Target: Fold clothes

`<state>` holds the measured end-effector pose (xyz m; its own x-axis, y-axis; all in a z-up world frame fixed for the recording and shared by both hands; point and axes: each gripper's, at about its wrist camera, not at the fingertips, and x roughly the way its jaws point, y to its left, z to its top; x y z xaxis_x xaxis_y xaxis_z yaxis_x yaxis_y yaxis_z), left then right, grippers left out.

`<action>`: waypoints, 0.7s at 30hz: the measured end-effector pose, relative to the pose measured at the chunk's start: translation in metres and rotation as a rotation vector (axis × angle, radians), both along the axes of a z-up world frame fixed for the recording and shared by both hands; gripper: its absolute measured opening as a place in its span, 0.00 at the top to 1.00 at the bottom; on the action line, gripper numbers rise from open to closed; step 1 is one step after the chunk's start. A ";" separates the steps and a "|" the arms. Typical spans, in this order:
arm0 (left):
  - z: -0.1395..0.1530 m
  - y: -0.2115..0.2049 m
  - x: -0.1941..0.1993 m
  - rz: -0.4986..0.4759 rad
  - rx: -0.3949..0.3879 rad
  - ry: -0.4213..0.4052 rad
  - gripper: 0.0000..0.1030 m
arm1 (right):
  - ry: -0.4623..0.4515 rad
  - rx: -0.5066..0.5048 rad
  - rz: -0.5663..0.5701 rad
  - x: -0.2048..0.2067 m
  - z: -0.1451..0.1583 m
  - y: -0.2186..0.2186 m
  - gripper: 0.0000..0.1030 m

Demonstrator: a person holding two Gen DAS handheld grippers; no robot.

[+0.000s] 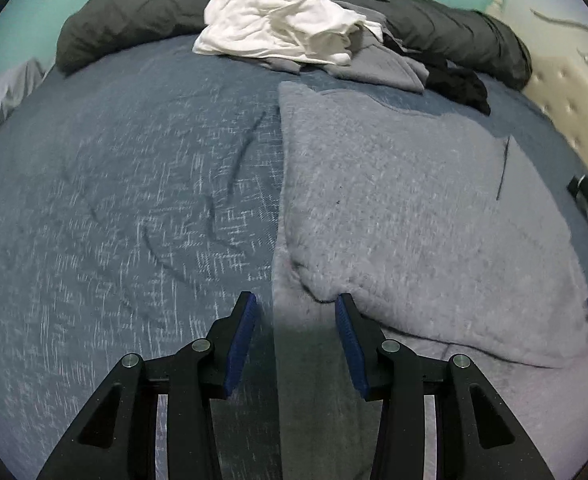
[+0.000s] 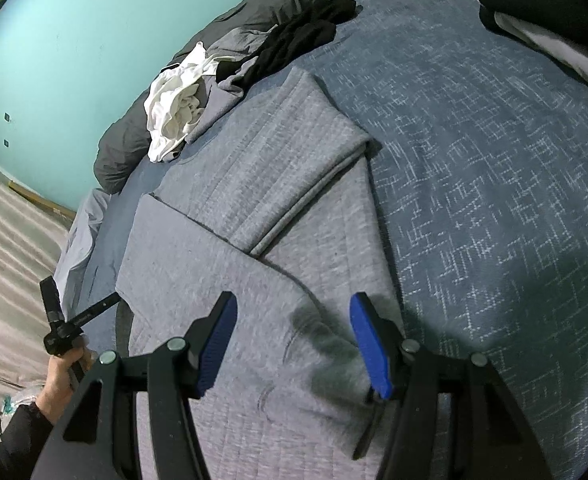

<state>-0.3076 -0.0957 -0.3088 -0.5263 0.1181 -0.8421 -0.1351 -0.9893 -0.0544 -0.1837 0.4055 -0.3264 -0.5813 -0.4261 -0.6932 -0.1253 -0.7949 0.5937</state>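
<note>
A grey knitted garment (image 2: 254,216), a sweater by its ribbed hem and folded sleeve, lies spread on the blue patterned bedspread (image 2: 494,184); one sleeve is folded across the body, and the near part of the cloth reaches under both tools. The left gripper (image 1: 296,316) hangs over the garment's left edge, where grey cloth meets the bedspread; its blue-padded jaws stand apart with nothing pinched between them, the right pad just beside a raised wrinkle of the fabric, though whether it touches the cloth I cannot tell. The right gripper (image 2: 292,320) hovers over the near part of the same garment, jaws parted and released, a dark shadow on the cloth between them; no fabric is clamped. In the right wrist view a hand (image 2: 64,376) in a dark sleeve grips the handle of the other tool at the left side of the bed. At the far side of the bed sits a heap of unfolded laundry: a crumpled white garment (image 1: 282,20) on top of a grey one (image 1: 378,68), with a black garment (image 1: 460,84) just beside them; behind the heap runs a rolled dark grey duvet (image 1: 134,20) along the turquoise wall (image 2: 74,40). A cream tufted headboard (image 1: 566,96) shows at the right edge of the left wrist view.
</note>
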 end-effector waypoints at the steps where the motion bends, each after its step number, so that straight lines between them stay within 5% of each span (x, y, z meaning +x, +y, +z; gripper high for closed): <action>1: -0.003 0.002 -0.003 -0.003 -0.007 -0.001 0.56 | 0.000 0.001 0.000 0.000 0.000 0.000 0.42; 13: -0.017 0.005 0.002 -0.065 -0.118 -0.011 0.56 | -0.002 0.004 -0.008 -0.004 0.000 0.007 0.42; 21: -0.015 0.009 -0.010 -0.033 -0.119 0.031 0.56 | -0.007 0.007 0.003 -0.004 -0.002 0.002 0.42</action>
